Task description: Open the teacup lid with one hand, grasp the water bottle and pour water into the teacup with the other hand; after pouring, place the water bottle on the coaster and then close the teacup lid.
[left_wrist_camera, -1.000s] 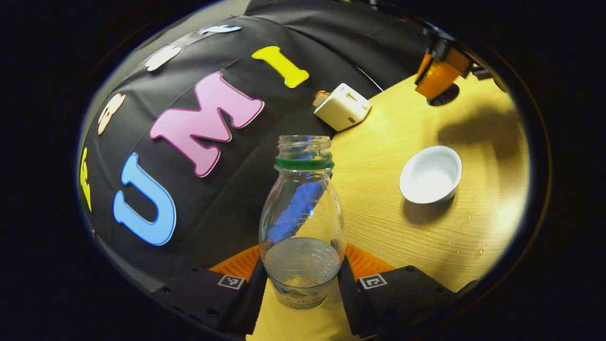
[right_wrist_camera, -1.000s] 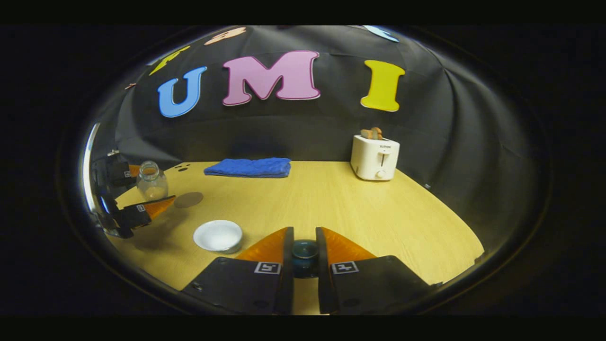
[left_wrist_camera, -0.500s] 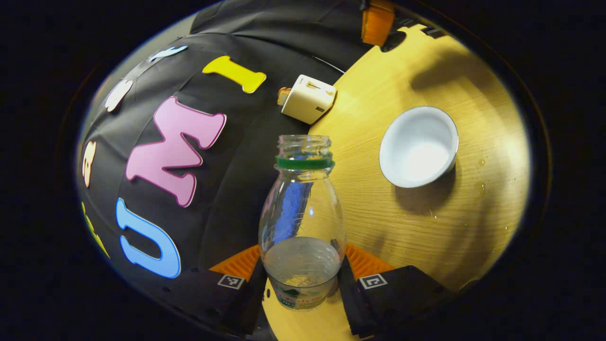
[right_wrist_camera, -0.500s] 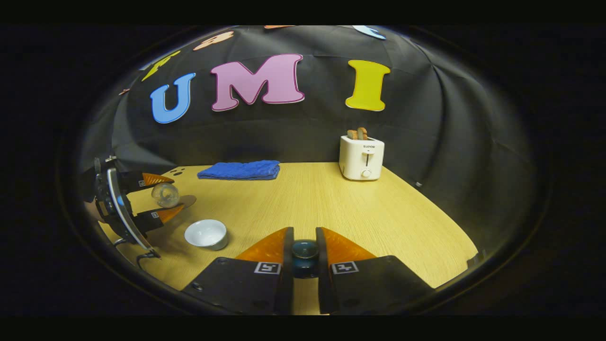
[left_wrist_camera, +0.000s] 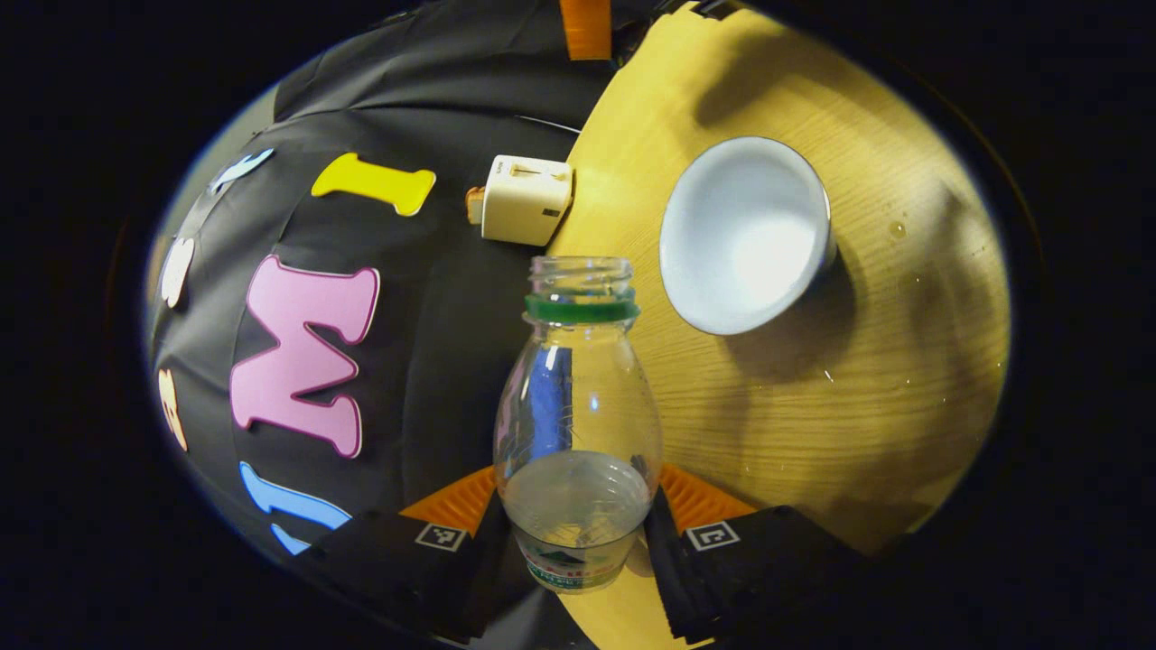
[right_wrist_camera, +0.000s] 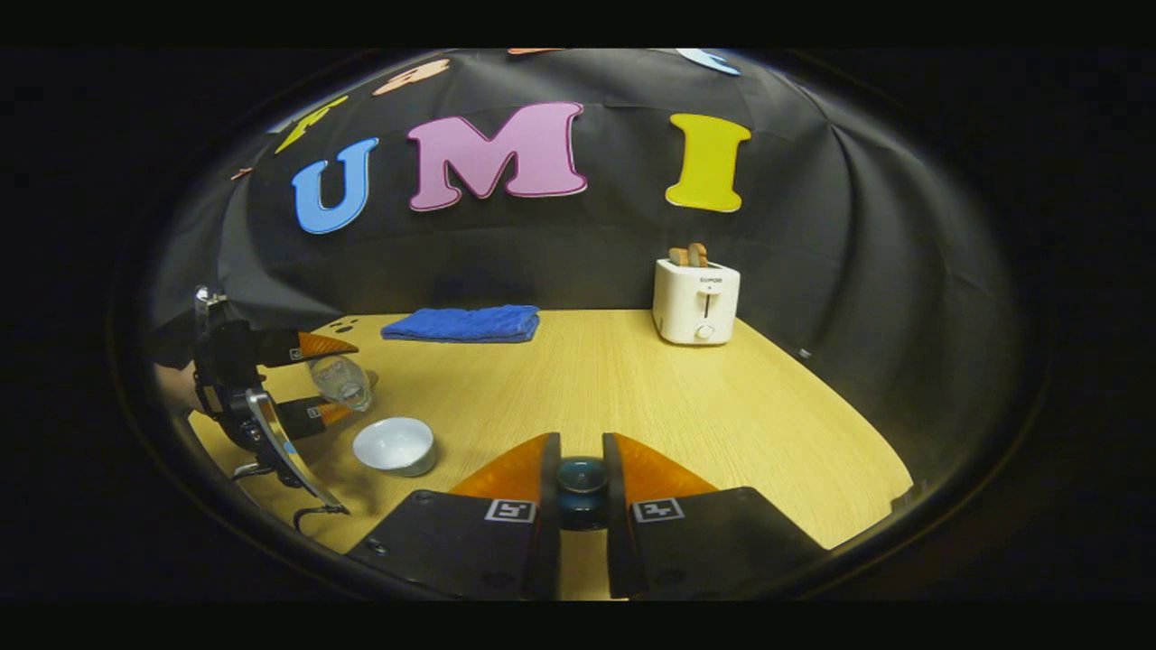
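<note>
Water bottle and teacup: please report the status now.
Left gripper shut on tilted water bottle, mouth near open teacup. Right gripper shut on teacup lid. Nothing blocks the pour.

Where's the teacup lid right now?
In the right gripper view, the teacup lid is clamped by its dark knob between the right gripper fingers, off the open teacup, which sits lower left beside the tilted water bottle.

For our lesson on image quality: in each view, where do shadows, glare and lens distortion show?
Left gripper view: the white ceramic teacup casts a soft shadow on the light wooden table, and the clear plastic water bottle shows reflections. Right gripper view: fisheye bending curves the table edge; the white toaster looks sharp.
</note>
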`<action>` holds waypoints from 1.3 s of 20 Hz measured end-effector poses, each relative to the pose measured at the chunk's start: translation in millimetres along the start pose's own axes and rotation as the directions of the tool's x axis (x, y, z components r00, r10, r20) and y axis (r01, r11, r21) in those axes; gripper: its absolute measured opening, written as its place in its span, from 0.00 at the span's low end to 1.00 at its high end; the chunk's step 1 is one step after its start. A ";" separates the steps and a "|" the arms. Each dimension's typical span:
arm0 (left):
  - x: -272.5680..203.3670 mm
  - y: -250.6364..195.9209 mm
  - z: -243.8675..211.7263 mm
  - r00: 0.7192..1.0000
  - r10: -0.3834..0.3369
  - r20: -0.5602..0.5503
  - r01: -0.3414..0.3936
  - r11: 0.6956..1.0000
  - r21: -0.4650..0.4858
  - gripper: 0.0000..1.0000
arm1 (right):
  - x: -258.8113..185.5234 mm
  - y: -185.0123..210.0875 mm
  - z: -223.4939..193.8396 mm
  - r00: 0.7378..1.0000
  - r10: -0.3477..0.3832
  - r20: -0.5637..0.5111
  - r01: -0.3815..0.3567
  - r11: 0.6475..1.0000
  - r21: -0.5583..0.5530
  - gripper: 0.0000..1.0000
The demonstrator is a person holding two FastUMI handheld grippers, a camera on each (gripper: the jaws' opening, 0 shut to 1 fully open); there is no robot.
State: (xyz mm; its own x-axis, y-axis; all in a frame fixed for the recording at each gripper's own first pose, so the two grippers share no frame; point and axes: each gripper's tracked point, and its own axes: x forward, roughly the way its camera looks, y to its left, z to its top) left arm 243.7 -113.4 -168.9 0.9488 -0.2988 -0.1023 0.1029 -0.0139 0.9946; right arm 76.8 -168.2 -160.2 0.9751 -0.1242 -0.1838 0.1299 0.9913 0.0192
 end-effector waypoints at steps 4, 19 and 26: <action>0.8 7.2 -0.4 1.000 0.010 0.018 -0.012 0.995 0.101 0.73 | -1.2 -0.1 0.6 1.000 0.001 0.002 -0.001 1.000 -0.001 0.24; 14.9 13.1 11.3 0.996 -0.019 0.092 -0.012 0.946 0.323 0.73 | -6.2 5.0 -6.0 1.000 0.011 -0.011 -0.011 1.000 0.002 0.24; 16.5 25.5 25.5 0.987 -0.035 0.155 -0.041 0.885 0.464 0.73 | -11.3 5.0 -6.2 1.000 0.012 -0.010 -0.012 1.000 0.009 0.24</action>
State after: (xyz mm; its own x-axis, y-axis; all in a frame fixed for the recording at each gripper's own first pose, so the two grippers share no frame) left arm 254.4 -143.0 -144.8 0.8870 -0.4421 -0.1331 -0.0868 -0.4427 0.8925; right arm 65.3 -161.6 -164.1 0.9749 -0.1115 -0.1929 0.1195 0.9924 0.0302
